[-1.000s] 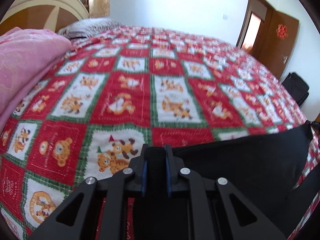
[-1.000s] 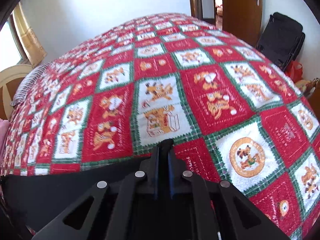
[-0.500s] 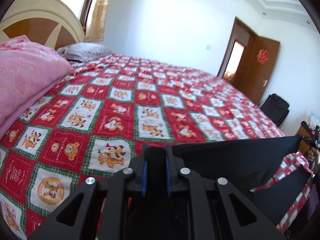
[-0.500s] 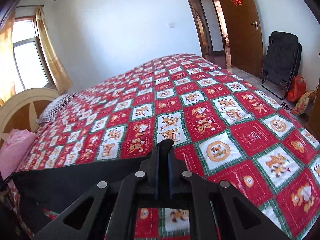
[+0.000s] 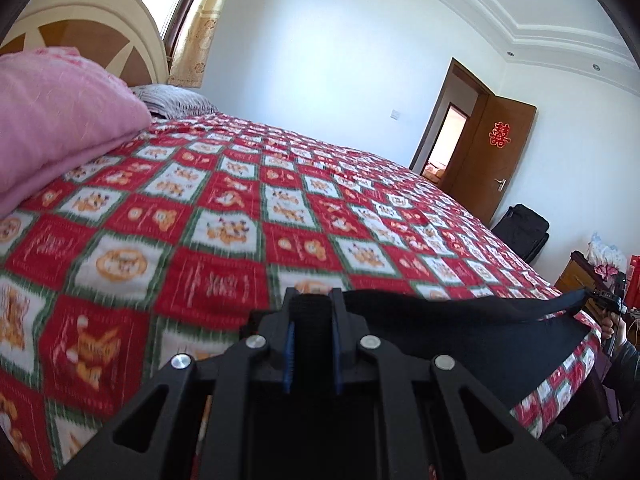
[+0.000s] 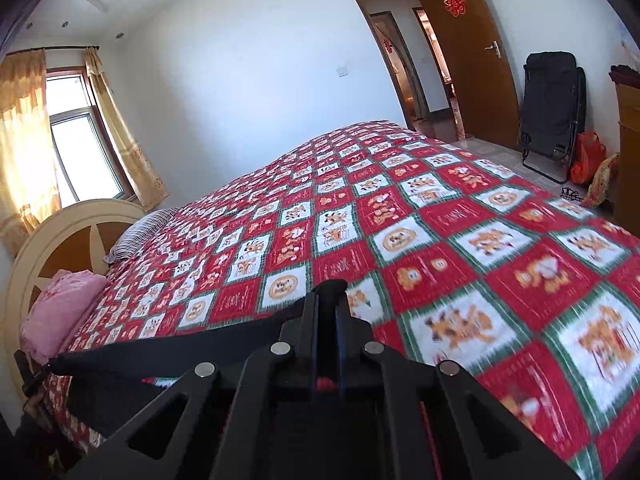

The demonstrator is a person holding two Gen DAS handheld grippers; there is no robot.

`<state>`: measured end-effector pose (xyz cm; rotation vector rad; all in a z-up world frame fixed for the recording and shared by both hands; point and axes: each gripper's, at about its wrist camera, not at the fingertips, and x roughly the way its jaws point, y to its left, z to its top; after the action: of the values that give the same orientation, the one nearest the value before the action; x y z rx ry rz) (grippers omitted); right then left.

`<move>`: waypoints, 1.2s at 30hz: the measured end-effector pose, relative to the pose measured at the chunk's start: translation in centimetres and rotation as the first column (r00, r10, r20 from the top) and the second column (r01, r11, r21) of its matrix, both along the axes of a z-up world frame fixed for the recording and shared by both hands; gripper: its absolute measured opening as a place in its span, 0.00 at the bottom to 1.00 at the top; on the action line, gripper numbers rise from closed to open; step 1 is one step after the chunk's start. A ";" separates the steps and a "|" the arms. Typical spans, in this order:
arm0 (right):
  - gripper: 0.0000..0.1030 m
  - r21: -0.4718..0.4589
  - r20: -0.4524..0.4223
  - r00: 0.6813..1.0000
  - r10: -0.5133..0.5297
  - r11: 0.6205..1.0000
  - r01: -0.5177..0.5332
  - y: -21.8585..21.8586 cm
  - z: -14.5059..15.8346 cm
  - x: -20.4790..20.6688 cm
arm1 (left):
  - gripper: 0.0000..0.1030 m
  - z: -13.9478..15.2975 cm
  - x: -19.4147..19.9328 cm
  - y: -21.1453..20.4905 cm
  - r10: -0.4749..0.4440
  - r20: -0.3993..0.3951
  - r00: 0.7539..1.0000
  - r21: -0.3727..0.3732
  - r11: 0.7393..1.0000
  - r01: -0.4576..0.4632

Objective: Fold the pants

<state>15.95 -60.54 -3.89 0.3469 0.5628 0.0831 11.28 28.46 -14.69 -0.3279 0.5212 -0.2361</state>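
The black pants (image 5: 460, 332) hang stretched between my two grippers at the near edge of the bed. My left gripper (image 5: 311, 304) is shut on one end of the pants' upper edge. My right gripper (image 6: 330, 292) is shut on the other end; the pants (image 6: 168, 354) run from it to the left. In the left wrist view the right gripper (image 5: 608, 300) shows far right, holding the far corner. In the right wrist view the left gripper (image 6: 32, 372) shows far left. The lower part of the pants hangs below the bed edge, mostly hidden.
A red, white and green patterned bedspread (image 5: 240, 216) covers the bed. A pink folded blanket (image 5: 52, 120) and striped pillow (image 5: 172, 98) lie by the headboard (image 6: 72, 240). A black folded chair (image 6: 552, 112), an open wooden door (image 6: 468, 48) and a wooden cabinet (image 6: 628, 140) stand at the right.
Both grippers have risen and tilted up with the pants held taut between them; the walls, door and ceiling have come into view. The grips have not changed.
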 end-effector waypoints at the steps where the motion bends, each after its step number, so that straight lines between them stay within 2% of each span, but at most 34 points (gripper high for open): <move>1: 0.06 0.004 -0.002 1.000 -0.004 1.000 0.004 -0.1 -0.1 -0.7 | 0.15 -0.4 -0.5 0.0 -0.006 0.000 1.000 -0.005 1.000 0.006; 5: 0.06 0.007 -0.029 0.999 -0.024 1.000 0.025 -1.0 -1.1 -3.3 | 0.15 -2.2 -1.9 -0.4 -0.025 -0.020 0.999 0.025 0.999 0.026; 9: 0.06 -0.033 -0.086 0.995 -0.042 0.999 0.040 -1.2 -2.6 -4.2 | 0.16 -3.6 -2.2 -0.7 -0.026 -0.044 0.999 0.065 0.997 0.028; 12: 0.06 -0.041 -0.115 0.992 -0.044 0.998 0.039 -1.2 -3.7 -4.6 | 0.18 -3.8 -2.7 -0.4 -0.025 -0.036 0.999 0.061 0.998 0.027; 15: 0.07 -0.036 -0.122 0.992 -0.042 0.999 0.038 -1.4 -4.2 -5.3 | 0.32 -3.8 -3.0 -0.1 -0.002 -0.040 0.999 0.103 0.995 0.006; 17: 0.08 -0.018 -0.129 0.991 -0.025 1.000 0.022 -1.6 -4.5 -5.7 | 0.35 -3.9 -3.2 0.4 0.010 -0.048 0.999 0.113 0.994 -0.005; 18: 0.11 -0.019 -0.126 0.992 -0.023 1.000 0.020 -1.6 -4.5 -5.9 | 0.41 -3.9 -3.4 0.8 0.021 -0.054 0.998 0.121 0.993 -0.014; 19: 0.17 -0.030 -0.128 0.992 -0.023 0.999 0.020 -1.6 -4.5 -6.1 | 0.49 -4.0 -3.6 1.1 0.032 -0.057 0.998 0.129 0.991 -0.024; 20: 0.25 -0.034 -0.132 0.991 -0.022 0.999 0.018 -1.6 -4.5 -6.4 | 0.51 -4.0 -3.9 1.6 0.048 -0.059 0.997 0.137 0.990 -0.039; 23: 0.38 -0.037 -0.130 0.991 -0.021 0.999 0.016 -1.9 -4.1 -7.9 | 0.53 -4.1 -4.7 3.2 0.107 -0.069 0.992 0.141 0.985 -0.096; 27: 0.41 -0.060 -0.116 0.991 -0.071 0.996 0.064 -2.5 -3.4 -10.3 | 0.53 -4.0 -6.0 5.8 0.210 -0.079 0.974 0.113 0.973 -0.201; 29: 0.41 -0.070 -0.095 0.987 -0.132 0.990 0.126 -2.9 -2.8 -11.6 | 0.53 -3.6 -6.7 6.0 0.225 -0.066 0.972 0.106 0.970 -0.217; 33: 0.41 -0.057 -0.010 0.990 -0.140 0.989 0.139 -0.6 -0.3 -12.7 | 0.61 -1.8 -7.0 3.6 0.190 -0.013 0.982 0.127 0.974 -0.187; 36: 0.41 -0.082 0.010 1.000 -0.016 0.996 0.017 4.3 1.4 -11.0 | 0.62 -0.5 -6.0 0.0 0.102 0.018 0.995 0.146 0.984 -0.104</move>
<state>4.93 -56.20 -2.51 0.2705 0.5520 0.0456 5.25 28.42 -15.24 -0.2095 0.5067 -0.0986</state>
